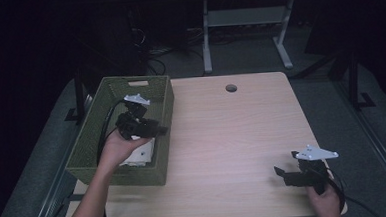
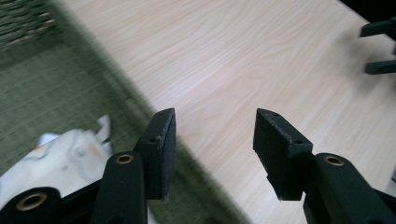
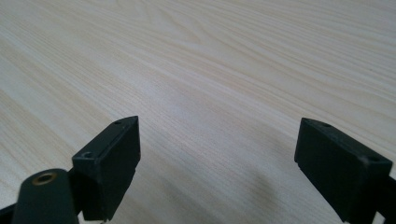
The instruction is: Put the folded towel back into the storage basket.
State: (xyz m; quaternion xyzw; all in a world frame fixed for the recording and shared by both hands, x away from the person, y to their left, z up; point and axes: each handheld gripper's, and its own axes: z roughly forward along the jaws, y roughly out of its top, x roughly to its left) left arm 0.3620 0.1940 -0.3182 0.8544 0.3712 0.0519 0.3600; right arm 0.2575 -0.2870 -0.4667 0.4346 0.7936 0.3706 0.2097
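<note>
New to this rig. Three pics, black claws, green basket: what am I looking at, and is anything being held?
No robot arm here: a person holds a hand-operated two-jaw gripper in each hand at a light wooden table. The high view looks down from above the person's side. It shows the left gripper over the green woven basket at the table's left edge, and the right gripper low over the table's near right part.

The other two pictures come from cameras riding on the grippers, looking out along their black jaws. In the left gripper view the jaws stand apart with nothing between them, above the basket's rim; a white crumpled item lies inside the basket. In the right gripper view the jaws are wide open over bare wood. Neither gripper holds anything.
</note>
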